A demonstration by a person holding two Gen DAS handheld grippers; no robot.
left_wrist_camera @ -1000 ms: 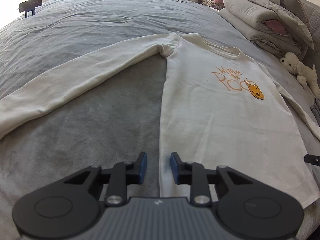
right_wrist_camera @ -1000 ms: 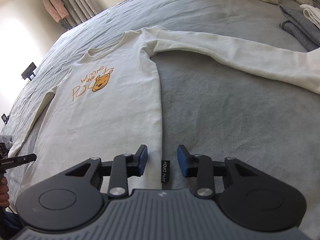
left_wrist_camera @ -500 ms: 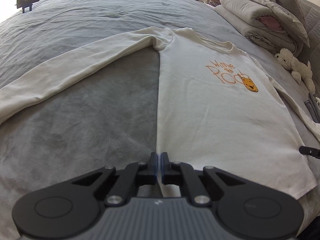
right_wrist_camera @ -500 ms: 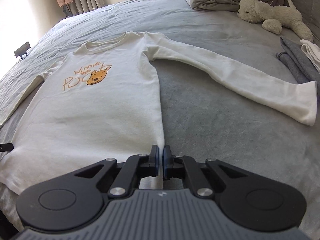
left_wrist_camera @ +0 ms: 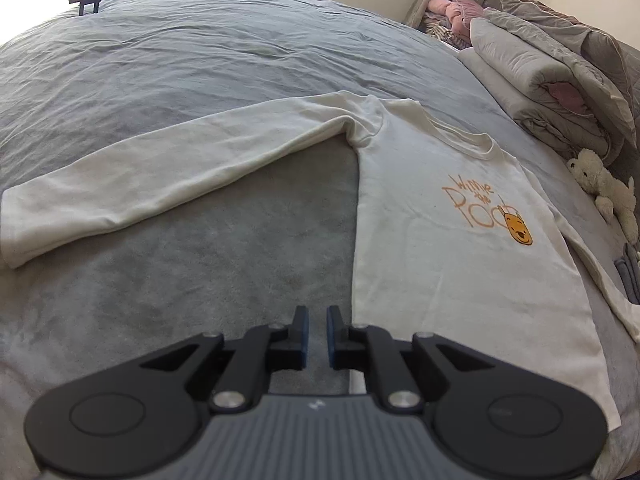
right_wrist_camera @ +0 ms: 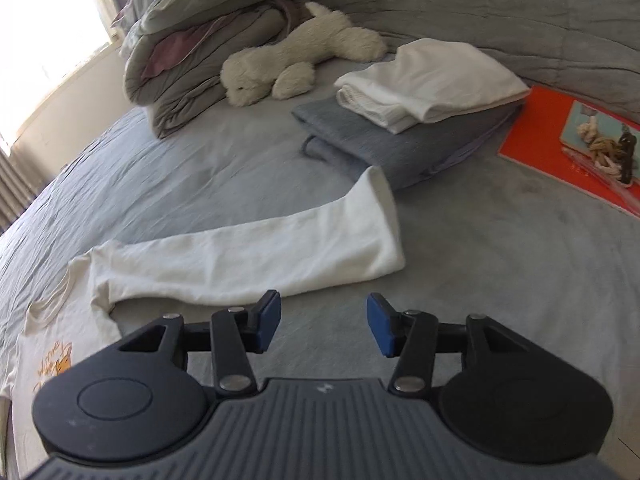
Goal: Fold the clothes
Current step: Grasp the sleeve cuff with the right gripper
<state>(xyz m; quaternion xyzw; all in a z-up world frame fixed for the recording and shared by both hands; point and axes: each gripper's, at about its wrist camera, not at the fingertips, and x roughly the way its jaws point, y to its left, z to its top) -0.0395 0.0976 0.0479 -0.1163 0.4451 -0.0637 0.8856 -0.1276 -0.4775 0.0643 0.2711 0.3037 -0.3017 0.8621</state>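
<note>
Left gripper (left_wrist_camera: 316, 334) opening slightly, empty, beside shirt (left_wrist_camera: 460, 248) hem. Right gripper (right_wrist_camera: 323, 323) opening, empty, below sleeve (right_wrist_camera: 256, 256) at centre frame. Risk: pinching bedsheet along with fabric.

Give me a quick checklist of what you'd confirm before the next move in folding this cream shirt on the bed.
1. Shirt lies flat, print side up: ok.
2. Sleeve near the right gripper stretched out and free, its cuff just short of the folded pile: ok.
3. Right gripper empty, jaws opening, nothing between them: ok.
4. Left gripper empty, its pads slightly apart and opening over bare bedding beside the shirt's side edge: ok.
5. Other sleeve spread out, unwrinkled enough to fold: ok.
6. Shirt's bottom hem straight: cannot tell, hidden behind the left gripper.
</note>
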